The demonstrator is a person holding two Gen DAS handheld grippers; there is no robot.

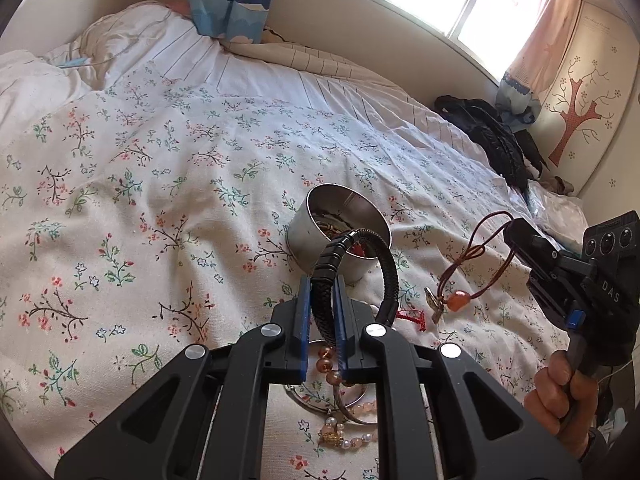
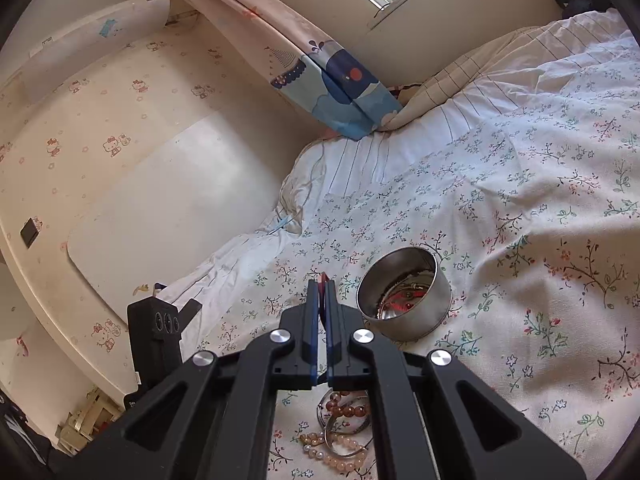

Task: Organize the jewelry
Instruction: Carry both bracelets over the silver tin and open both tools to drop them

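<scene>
Floral bedspread [image 1: 168, 208], steel tin [image 1: 316, 236], loose bracelets [image 1: 348, 420]

Black angular left claw [image 1: 321, 300] with blue-edged fingers, silver round screws; bare-skinned right hand [image 1: 560, 394].

Left gripper [image 1: 320, 308] and right gripper [image 2: 322, 308], fingers clamped, both raised.

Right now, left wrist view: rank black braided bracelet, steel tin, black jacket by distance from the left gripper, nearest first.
1. black braided bracelet: clamped between the jaws of the left gripper.
2. steel tin: just ahead on the floral bedspread, jewelry inside.
3. black jacket: far right, at the bed's edge below the window.
</scene>
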